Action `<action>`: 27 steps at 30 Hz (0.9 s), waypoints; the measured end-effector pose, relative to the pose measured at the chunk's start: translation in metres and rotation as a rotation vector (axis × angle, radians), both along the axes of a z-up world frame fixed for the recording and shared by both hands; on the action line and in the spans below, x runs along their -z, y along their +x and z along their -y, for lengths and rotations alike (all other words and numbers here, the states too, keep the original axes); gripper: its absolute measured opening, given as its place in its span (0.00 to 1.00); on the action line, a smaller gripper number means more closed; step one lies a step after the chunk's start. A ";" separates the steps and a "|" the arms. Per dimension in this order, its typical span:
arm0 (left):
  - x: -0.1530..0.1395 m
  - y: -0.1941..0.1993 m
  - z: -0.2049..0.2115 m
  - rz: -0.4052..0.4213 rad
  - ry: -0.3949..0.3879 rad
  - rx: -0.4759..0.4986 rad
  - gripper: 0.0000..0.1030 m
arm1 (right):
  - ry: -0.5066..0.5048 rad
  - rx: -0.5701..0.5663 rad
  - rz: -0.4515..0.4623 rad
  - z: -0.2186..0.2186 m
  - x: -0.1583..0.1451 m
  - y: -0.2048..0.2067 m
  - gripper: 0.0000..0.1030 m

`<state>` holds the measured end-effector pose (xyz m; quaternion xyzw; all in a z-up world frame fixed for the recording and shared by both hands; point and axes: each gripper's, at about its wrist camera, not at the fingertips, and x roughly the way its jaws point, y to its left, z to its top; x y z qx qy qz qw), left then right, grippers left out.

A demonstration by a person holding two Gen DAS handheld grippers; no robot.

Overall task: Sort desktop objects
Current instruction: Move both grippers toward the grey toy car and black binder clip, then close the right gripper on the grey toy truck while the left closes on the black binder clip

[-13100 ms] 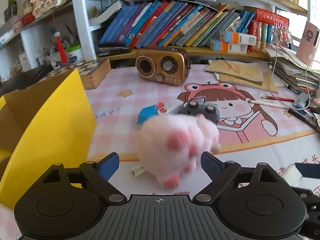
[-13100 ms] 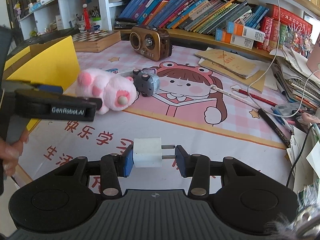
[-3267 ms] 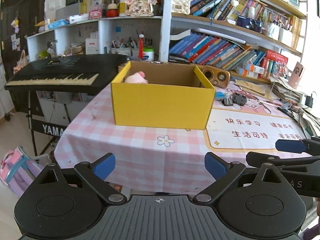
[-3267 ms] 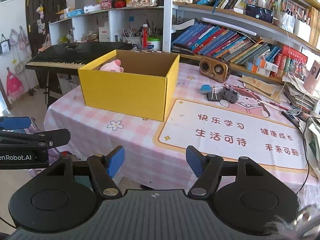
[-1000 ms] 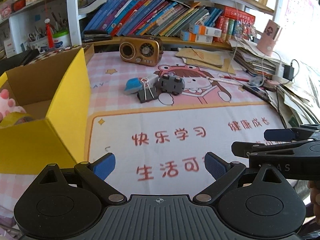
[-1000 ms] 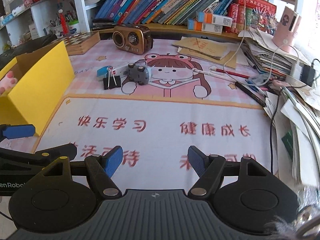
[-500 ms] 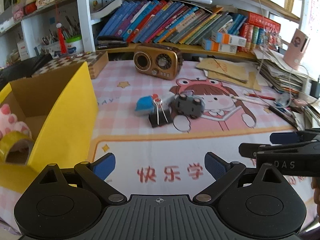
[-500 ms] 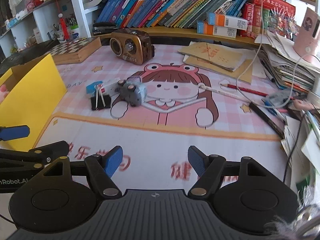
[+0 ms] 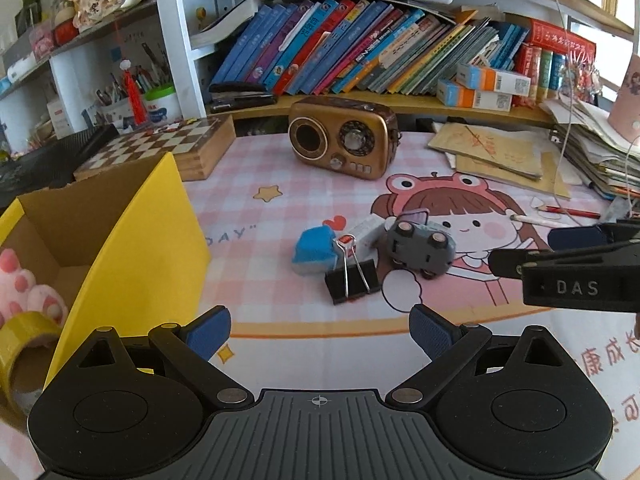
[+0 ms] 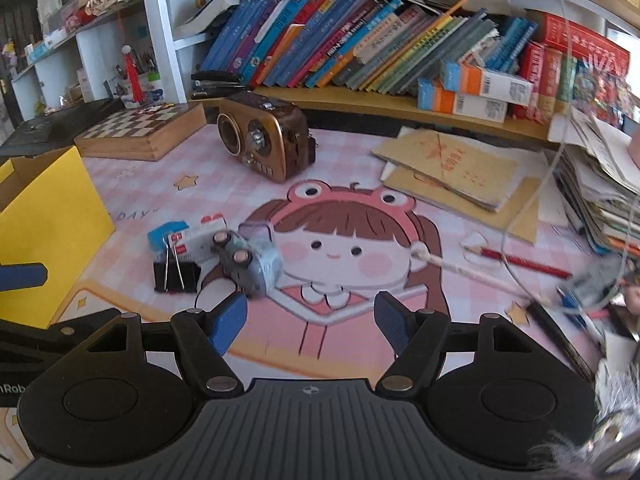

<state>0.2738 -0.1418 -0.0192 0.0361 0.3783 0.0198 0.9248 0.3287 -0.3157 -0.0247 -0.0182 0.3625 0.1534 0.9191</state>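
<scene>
Both grippers are spread wide and empty: the left gripper (image 9: 320, 330) and the right gripper (image 10: 310, 318). At twelve o'clock of the left lie four loose things in a touching cluster: one black metal binder clip (image 9: 352, 285), one blue eraser (image 9: 314, 249), one small white box (image 9: 366, 231), one grey toy car (image 9: 420, 249). At nine o'clock, one open yellow cardboard box (image 9: 136, 248) holds one pink plush toy (image 9: 24, 288) and one yellow tape roll (image 9: 22, 338).

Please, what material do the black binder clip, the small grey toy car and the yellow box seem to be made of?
Binder clip: apparently painted metal, matte black body with thin, shiny wire handles. Toy car: probably plastic, smooth grey-blue moulded body; blurred in the right wrist view, so uncertain. Yellow box: cardboard, yellow outside, with raw brown inner walls and flaps.
</scene>
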 end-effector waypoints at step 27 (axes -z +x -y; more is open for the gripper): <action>0.024 0.040 0.015 -0.024 -0.019 -0.040 0.77 | 0.014 -0.190 0.008 -0.016 0.019 0.047 0.40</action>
